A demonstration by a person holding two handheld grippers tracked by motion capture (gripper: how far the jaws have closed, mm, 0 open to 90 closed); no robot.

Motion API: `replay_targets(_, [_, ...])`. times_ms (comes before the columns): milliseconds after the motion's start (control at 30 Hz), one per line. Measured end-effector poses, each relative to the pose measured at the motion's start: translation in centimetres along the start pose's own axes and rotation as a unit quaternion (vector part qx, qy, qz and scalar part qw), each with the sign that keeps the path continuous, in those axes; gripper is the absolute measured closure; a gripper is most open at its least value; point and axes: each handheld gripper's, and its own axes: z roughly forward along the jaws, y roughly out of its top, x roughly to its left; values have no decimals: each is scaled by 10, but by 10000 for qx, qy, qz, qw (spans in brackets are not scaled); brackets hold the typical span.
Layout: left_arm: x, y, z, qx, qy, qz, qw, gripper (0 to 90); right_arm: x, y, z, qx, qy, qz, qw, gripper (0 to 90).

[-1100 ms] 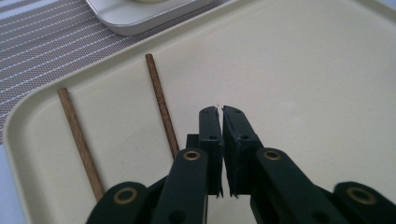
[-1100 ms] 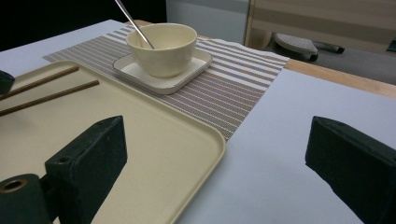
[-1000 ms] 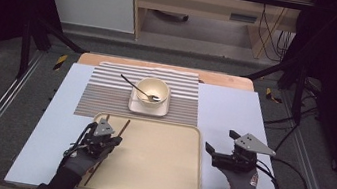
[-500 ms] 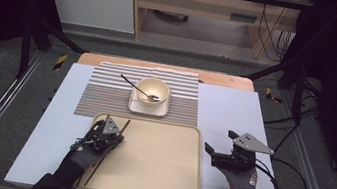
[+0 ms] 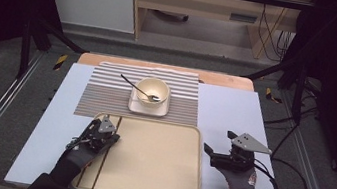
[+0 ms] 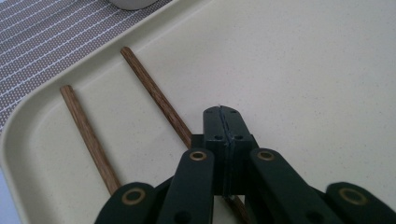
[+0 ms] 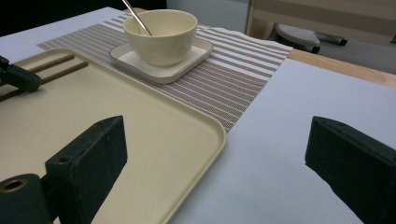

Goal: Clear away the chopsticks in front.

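Table: white top w/ a striped placemat at the far side and a big beige tray at the near side, the tray's far edge touching or just overlapping the mat. Tray was bare across its middle and right. On the mat: square saucer w/ a bowl on it, upright, spoon leaning inside, handle pointing up-left. None of that setting was on the tray. R gripper sat on the table just beside the tray's right edge, jaws released and spread wide, nothing btwn them; its own view showed the tray corner and bare table through the gap. L gripper was low over the tray's left part, jaws clenched flat together. Two chopsticks lay on the tray near its left rim, roughly parallel, slightly apart. The inner stick ran under the clenched jaws and came out behind them; couldn't tell if the tips touched it or pinched it. The outer chopstick lay free, closer to the rim. Est. progress: chopsticks on the tray = done or nearly done, pending L hand clearing off. Left, prob.: bowl, saucer, spoon to move from mat to tray. R hand looked idle, ready.
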Motion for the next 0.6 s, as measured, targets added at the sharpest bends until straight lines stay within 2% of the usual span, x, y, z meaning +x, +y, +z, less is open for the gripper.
replay_targets(300, [1,-7,-8,49,1,-11,10000,894,1,-1,1,19,10,-1,10000,60])
replay_targets(600, [9,-15,-15,116,47,-95,9999,894,1,0,0,1,21,14,10000,60])
